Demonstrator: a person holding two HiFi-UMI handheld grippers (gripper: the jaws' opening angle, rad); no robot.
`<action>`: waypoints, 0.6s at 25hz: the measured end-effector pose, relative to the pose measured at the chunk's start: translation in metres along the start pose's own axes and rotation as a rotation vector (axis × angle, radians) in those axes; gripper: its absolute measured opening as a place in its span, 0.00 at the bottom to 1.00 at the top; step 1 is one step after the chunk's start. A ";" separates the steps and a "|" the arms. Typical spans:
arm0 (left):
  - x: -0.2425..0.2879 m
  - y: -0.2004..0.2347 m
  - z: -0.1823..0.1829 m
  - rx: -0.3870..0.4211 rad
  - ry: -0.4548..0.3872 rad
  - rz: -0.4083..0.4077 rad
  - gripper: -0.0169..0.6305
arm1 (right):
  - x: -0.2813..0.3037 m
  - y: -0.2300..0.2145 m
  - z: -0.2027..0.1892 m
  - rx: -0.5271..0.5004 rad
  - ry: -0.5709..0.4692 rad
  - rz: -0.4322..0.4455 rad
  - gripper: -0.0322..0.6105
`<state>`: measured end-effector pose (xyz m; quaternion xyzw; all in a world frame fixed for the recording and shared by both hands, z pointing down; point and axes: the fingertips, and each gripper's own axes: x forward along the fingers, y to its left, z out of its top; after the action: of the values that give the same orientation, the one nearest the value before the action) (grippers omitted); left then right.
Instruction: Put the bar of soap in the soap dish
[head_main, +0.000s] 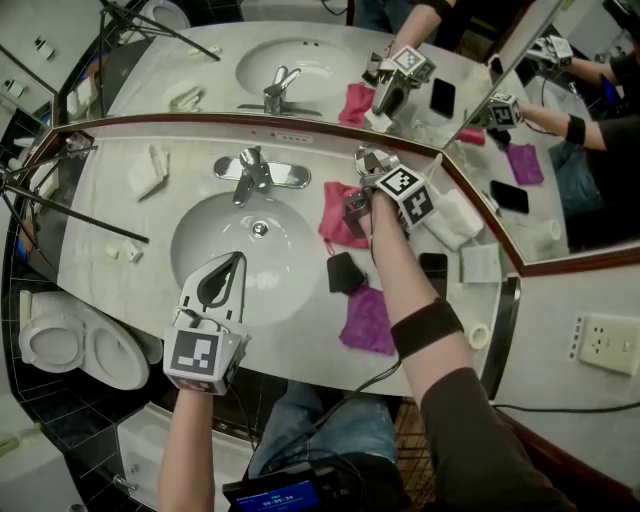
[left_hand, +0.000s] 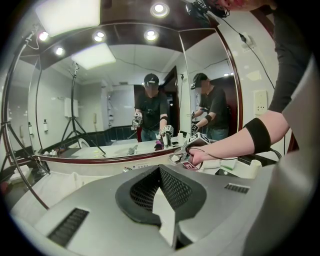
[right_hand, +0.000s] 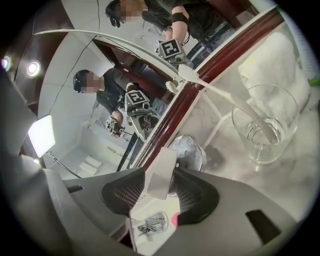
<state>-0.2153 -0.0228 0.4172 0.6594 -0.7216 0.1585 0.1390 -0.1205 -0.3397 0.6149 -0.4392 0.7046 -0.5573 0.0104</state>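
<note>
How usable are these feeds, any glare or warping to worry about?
Head view: even light, sharp, mirror doubles everything. Left gripper view: heavy fisheye, ceiling spots flare. Right gripper view: tilted, warped; light panel blown white.

Soap dish (right_hand: 194, 150) half hidden behind bar of soap (right_hand: 161, 174) (white towel (right_hand: 275, 65) cropped at edge).

2 arms outstretched — left gripper (left_hand: 159, 170) pinched together, right gripper (right_hand: 160, 174) parted

Left claw (head_main: 236, 257) above sink (head_main: 196, 238); right claw (head_main: 363, 157) beside cloth (head_main: 334, 217).
</note>
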 end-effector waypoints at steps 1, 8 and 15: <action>-0.001 0.000 0.000 -0.001 0.000 0.001 0.03 | -0.001 -0.001 -0.001 0.005 0.001 -0.003 0.37; -0.007 0.004 0.002 -0.004 -0.005 0.004 0.03 | -0.008 -0.008 -0.009 0.005 0.050 -0.042 0.38; -0.010 0.003 0.005 -0.007 -0.018 0.007 0.03 | -0.011 -0.014 -0.023 -0.006 0.135 -0.071 0.38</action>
<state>-0.2173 -0.0155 0.4083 0.6579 -0.7256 0.1504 0.1341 -0.1169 -0.3145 0.6293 -0.4254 0.6894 -0.5834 -0.0579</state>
